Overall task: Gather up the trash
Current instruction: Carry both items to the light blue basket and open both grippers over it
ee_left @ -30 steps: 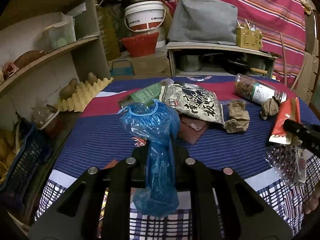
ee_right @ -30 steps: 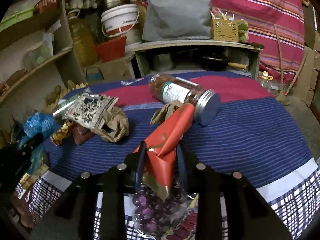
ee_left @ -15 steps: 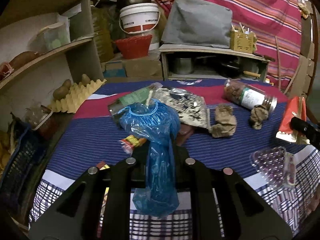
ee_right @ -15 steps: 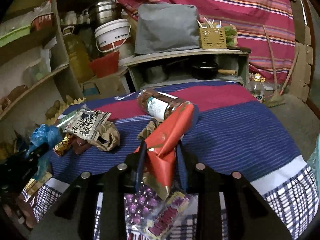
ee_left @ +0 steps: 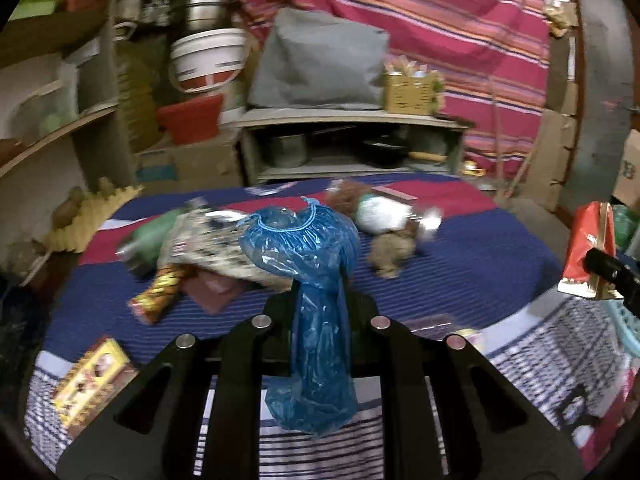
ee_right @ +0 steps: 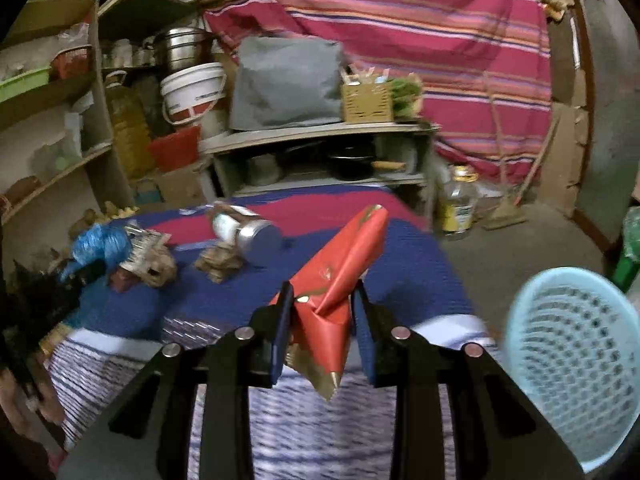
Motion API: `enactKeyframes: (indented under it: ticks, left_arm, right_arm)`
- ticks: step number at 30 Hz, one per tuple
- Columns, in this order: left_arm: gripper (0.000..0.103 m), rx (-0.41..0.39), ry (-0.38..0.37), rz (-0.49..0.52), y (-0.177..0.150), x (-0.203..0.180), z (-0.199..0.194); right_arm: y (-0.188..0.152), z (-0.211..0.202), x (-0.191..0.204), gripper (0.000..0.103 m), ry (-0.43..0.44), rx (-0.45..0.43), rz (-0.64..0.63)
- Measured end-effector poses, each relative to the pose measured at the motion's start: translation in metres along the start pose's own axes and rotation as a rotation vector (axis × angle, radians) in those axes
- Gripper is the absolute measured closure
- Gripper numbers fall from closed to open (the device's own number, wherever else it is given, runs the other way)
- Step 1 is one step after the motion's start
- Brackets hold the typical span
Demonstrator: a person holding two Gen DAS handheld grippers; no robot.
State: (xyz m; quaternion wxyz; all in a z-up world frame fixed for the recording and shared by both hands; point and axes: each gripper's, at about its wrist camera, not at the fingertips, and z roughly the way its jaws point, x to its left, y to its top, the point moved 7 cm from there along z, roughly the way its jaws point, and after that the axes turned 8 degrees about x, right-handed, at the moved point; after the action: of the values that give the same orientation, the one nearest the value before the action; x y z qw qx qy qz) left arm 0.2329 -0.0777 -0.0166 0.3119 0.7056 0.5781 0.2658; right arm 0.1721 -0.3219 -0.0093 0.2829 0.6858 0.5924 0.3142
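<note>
Left wrist view: the left gripper (ee_left: 320, 300) has its jaws clamped on a crumpled blue plastic bag (ee_left: 308, 252). The bag bulges above the jaws, its elastic-edged opening uppermost, and its tail hangs below them. Beyond it lies the bench (ee_left: 480, 256), covered by a blue, red and checked cloth. On the cloth, left of the bag, rest a patterned snack packet (ee_left: 200, 240), a green packet (ee_left: 150, 234) and an orange-yellow wrapper (ee_left: 158, 294). A yellow printed box (ee_left: 90, 378) lies near the bench's near-left edge. Right of the bag, a jar (ee_left: 384, 210) lies on its side with a crumpled brown paper (ee_left: 390, 250) just in front of it. At the right edge, the right gripper's dark tip appears with a red wrapper (ee_left: 590, 248) in its grip. The view is motion-blurred.

Right wrist view: the right gripper (ee_right: 322, 312) has its jaws partly closed and clamped on the red wrapper (ee_right: 340, 272), a folded red sheet with a gold-edged lower end that hangs below the jaws while the upper end points up and to the right. A light blue perforated basket (ee_right: 576, 360) stands at lower right, beside the bench (ee_right: 408, 272) and apart from the wrapper. On the cloth behind lie the jar (ee_right: 248, 230) and crumpled brown papers (ee_right: 220, 262). At far left, the blue plastic bag (ee_right: 100, 242) is visible, with the patterned packet (ee_right: 144, 248) just beside it.
</note>
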Motion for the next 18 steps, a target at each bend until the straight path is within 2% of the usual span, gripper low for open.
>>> enactKeyframes:
  ticks: [5,11,18]
  left_arm:
    - [0.089,-0.029,-0.083,0.070,0.002,-0.063,-0.003]
    - [0.089,-0.028,-0.205,0.177,0.001,-0.166,-0.006]
    - [0.089,-0.019,-0.419,0.303,-0.022,-0.296,-0.028]
  right_arm:
    - [-0.011,-0.027,-0.070,0.073,-0.084,-0.010,0.029]
    - [-0.028,-0.059,-0.153,0.073,-0.196,-0.012,0.068]
    - [-0.045,-0.085,-0.228,0.073,-0.274,0.002,0.148]
